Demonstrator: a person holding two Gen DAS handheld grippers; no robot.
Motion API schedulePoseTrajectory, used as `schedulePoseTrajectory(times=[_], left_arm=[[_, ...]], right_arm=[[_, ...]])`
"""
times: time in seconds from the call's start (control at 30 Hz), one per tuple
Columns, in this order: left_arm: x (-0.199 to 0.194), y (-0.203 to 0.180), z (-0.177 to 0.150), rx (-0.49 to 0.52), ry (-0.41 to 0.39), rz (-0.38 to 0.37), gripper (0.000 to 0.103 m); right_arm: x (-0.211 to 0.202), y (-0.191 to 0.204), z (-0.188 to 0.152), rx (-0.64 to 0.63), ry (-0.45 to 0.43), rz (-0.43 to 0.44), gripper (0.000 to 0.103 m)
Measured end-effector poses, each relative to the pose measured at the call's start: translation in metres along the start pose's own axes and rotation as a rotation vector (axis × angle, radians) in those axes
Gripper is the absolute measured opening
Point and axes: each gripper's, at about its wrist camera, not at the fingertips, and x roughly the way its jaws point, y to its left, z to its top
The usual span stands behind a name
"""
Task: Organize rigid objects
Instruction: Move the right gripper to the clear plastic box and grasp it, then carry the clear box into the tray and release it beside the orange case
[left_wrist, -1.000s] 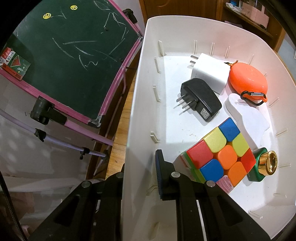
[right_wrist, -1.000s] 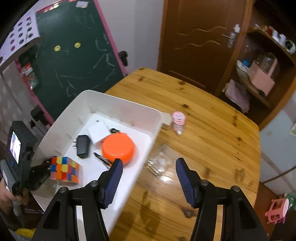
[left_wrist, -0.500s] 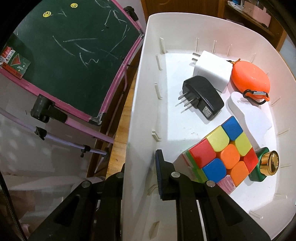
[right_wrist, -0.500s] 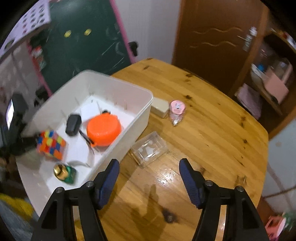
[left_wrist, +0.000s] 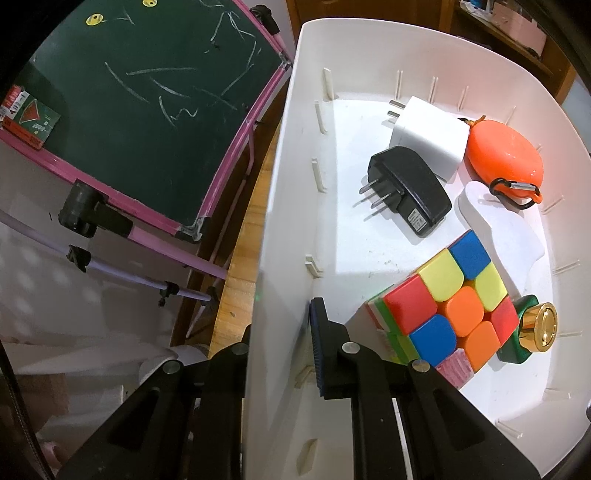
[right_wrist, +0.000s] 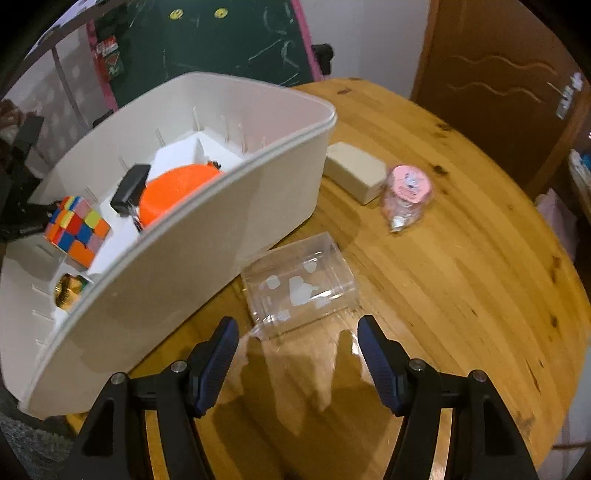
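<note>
L gripper (left_wrist: 280, 354) jaws clamped on white bin (left_wrist: 280, 206) wall; R gripper (right_wrist: 297, 354) jaws wide, empty, just short of clear box (right_wrist: 299, 284) on surface (right_wrist: 461, 277).

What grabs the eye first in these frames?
The multicoloured puzzle cube in the white bin, with an orange case and two plug adapters further back. The left gripper is clamped on the bin's wall. On the wooden table, the open right gripper faces a clear plastic box.
</note>
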Motion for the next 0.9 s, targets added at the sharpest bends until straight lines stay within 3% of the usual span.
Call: schedulePoseTrajectory(times=[0.37, 0.53, 0.67, 0.9], left_arm=[[0.009, 0.000, 0.004, 0.001, 0.021, -0.002, 0.015], [0.011, 0.001, 0.004, -0.002, 0.022, -0.001, 0.016], [0.011, 0.002, 0.004, -0.004, 0.023, 0.001, 0.017], [0.011, 0.003, 0.004, -0.005, 0.022, 0.001, 0.017]], right_arm=[[0.017, -0.005, 0.010, -0.027, -0.093, 0.024, 0.070], [0.016, 0.001, 0.010, -0.044, -0.108, -0.011, 0.067], [0.008, 0.004, 0.009, -0.028, -0.123, -0.091, 0.064], [-0.020, 0.007, 0.011, 0.047, -0.143, -0.160, 0.064]])
